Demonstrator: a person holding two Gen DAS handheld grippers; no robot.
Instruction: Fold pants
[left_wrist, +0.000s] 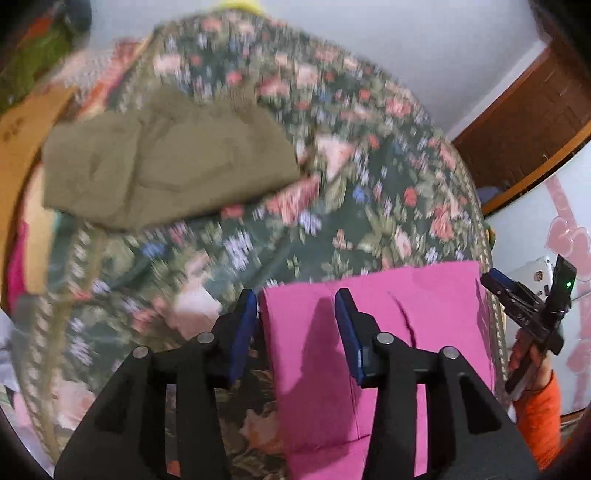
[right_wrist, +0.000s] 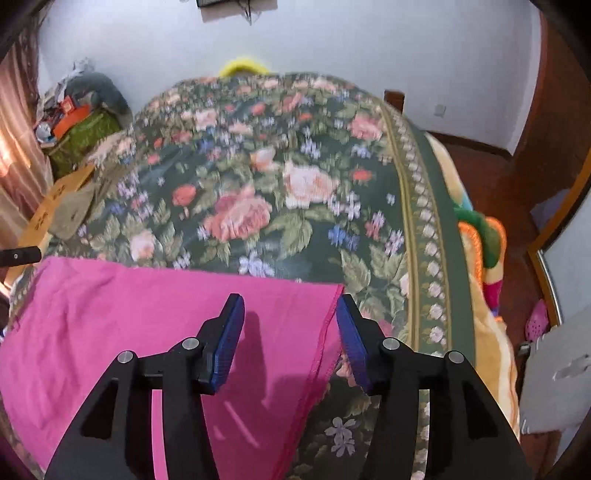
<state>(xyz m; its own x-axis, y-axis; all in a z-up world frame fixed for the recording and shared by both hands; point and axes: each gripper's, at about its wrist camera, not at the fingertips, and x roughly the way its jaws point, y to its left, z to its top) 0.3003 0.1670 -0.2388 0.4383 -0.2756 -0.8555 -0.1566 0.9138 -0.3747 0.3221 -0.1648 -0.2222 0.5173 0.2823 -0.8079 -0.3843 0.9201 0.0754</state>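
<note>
On the far left of the bed, near a cardboard box (left_wrist: 18, 147), lies a folded olive-green garment (left_wrist: 162, 162), well apart from the pink pants (left_wrist: 369, 332). The pants are bright magenta, smooth thin cloth, lying flat on the flowered bedspread (left_wrist: 369, 184) at its near edge. In the left wrist view they show a straight far edge, a lengthwise seam or fold line and a small dark crease near the middle; in the right wrist view the right edge has a stitched hem running down toward the camera.

Seen from the right wrist, the pants' long axis runs left to right across the near side of the bed, and their far edge lies roughly level with the fingertips.

The left gripper (left_wrist: 295, 321) has its jaws spread wide and holds nothing; its left finger is over the bedspread just beside the pants' left edge, its right finger over the cloth. The right gripper (right_wrist: 290, 325) is likewise spread wide and empty, its left finger over the pink cloth and its right finger just past the hemmed right edge, above the bedspread. At the far right of the left view the right gripper appears beyond the bed's border, held by a hand (left_wrist: 524, 350) in an orange sleeve.
</note>
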